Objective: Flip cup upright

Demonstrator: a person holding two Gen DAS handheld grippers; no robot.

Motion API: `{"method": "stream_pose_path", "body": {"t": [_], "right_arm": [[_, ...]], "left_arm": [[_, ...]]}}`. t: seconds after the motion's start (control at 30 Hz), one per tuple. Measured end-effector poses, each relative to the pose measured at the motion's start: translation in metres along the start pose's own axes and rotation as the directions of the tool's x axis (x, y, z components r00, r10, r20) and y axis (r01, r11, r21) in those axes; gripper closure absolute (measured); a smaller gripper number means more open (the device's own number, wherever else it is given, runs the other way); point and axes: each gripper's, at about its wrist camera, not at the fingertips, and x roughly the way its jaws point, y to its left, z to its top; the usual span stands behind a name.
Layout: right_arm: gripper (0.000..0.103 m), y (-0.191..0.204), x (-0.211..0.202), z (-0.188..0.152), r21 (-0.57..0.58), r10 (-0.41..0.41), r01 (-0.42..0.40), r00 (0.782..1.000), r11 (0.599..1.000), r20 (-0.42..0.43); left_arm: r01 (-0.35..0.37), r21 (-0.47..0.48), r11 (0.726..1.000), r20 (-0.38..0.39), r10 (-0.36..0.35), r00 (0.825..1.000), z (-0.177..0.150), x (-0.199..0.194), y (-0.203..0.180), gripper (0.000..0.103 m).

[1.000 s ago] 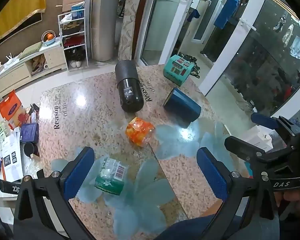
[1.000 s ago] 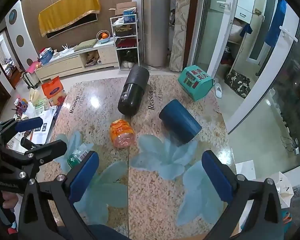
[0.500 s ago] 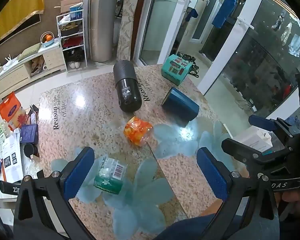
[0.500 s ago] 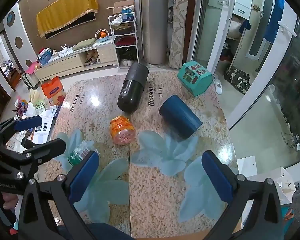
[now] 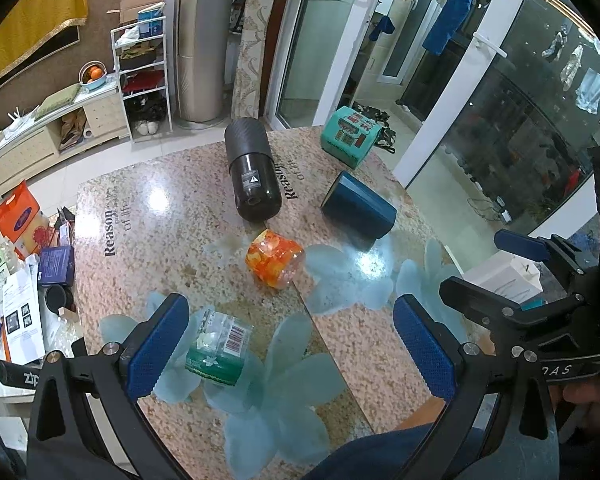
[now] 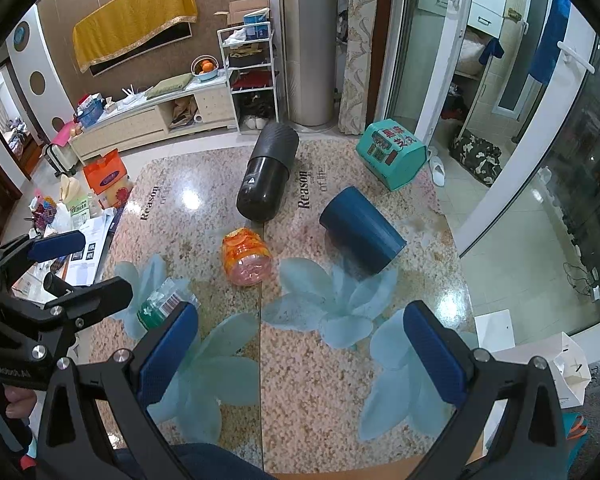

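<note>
Nearest, the left gripper (image 5: 290, 344) and right gripper (image 6: 300, 350) hang above the table (image 6: 300, 392), each with fingers spread wide, holding nothing. Farther on, an orange jar (image 6: 247, 257) lies beside the blue cup (image 6: 360, 234), which rests on its side toward the table's right edge, its long axis running diagonally from far-left to near-right.

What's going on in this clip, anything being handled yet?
Not yet. A person holds two tongs above a speckled stone table; both the left tongs and right tongs are open and empty. The dark blue cylindrical cup lies on its side, untouched, beside a black capsule-shaped bottle, an orange plastic jar and a green-labelled clear bottle, all also lying down.
</note>
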Motion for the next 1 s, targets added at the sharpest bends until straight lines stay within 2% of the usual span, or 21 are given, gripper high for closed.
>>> {"method": "stream_pose_path", "body": {"t": [0.47, 0.67, 1.0], "right_arm": [[0.000, 0.000, 0.001, -0.001, -0.002, 0.004, -0.004, 1.000, 1.000, -0.009], [0.000, -0.003, 0.007, 0.000, 0.013, 0.030, -0.030, 0.999, 0.999, -0.025], [0.000, -0.010, 0.022, 0.010, -0.037, 0.044, -0.047, 0.996, 0.998, -0.072]], "left_arm": [[0.029, -0.016, 0.999, -0.020, -0.029, 0.999, -0.003, 0.005, 0.001, 0.000], [0.027, -0.040, 0.999, -0.041, -0.029, 0.999, -0.002, 0.013, 0.004, 0.000], [0.021, -0.089, 0.996, -0.095, -0.029, 0.995, 0.005, 0.032, 0.010, 0.000]]}}
